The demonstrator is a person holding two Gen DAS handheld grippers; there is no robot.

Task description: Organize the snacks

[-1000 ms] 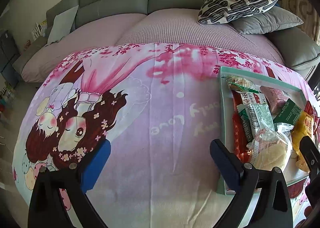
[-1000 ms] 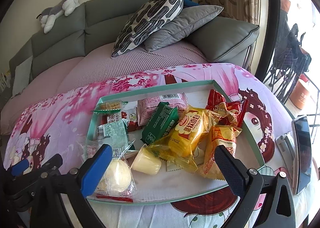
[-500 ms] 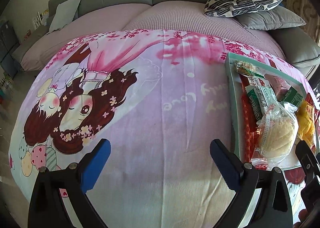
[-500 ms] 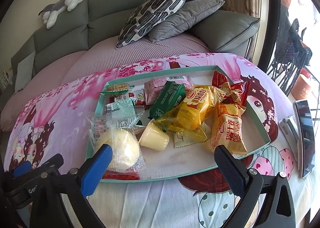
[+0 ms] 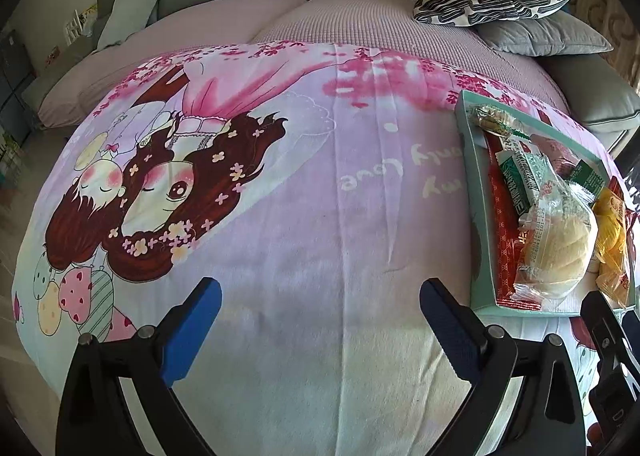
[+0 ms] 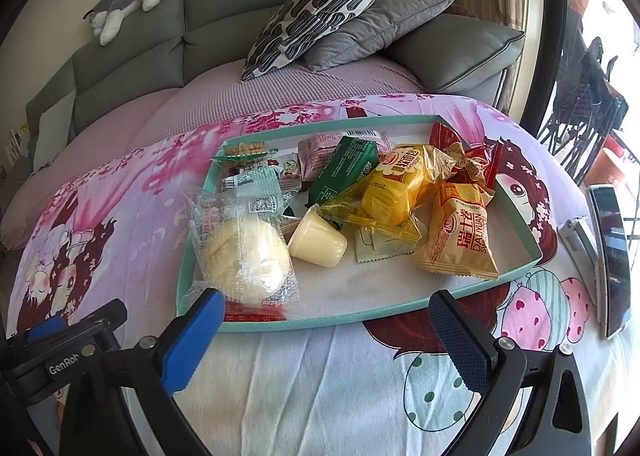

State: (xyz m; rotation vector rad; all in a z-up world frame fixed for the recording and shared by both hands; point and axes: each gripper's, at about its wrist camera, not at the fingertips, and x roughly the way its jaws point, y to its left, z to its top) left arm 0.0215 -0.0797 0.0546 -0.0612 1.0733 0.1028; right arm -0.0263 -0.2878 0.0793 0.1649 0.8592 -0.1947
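Note:
A teal-rimmed tray [image 6: 360, 318] of mixed snacks lies on a pink cartoon blanket [image 6: 320, 396]. It holds a wrapped round bun [image 6: 244, 252], a pudding cup [image 6: 318, 242], a yellow bread pack [image 6: 394, 192], an orange Swiss-roll pack [image 6: 462, 236], a green pack [image 6: 344, 170] and red packs. My right gripper [image 6: 324, 340] is open and empty, just short of the tray's near rim. My left gripper [image 5: 320, 330] is open and empty over bare blanket [image 5: 300, 216], left of the tray [image 5: 474, 216]. The bun [image 5: 556, 248] shows there too.
A phone on a stand [image 6: 610, 256] lies right of the tray. A grey sofa [image 6: 132, 56] with a patterned pillow [image 6: 316, 12], a grey pillow [image 6: 380, 24] and a plush cat [image 6: 128, 2] is behind. Chairs [image 6: 588, 96] stand at far right.
Both grippers have drawn back toward me and tilted down, so the tray sits farther from the fingers in the right view and the tray's near rim is now in front of them. Nothing was picked up.

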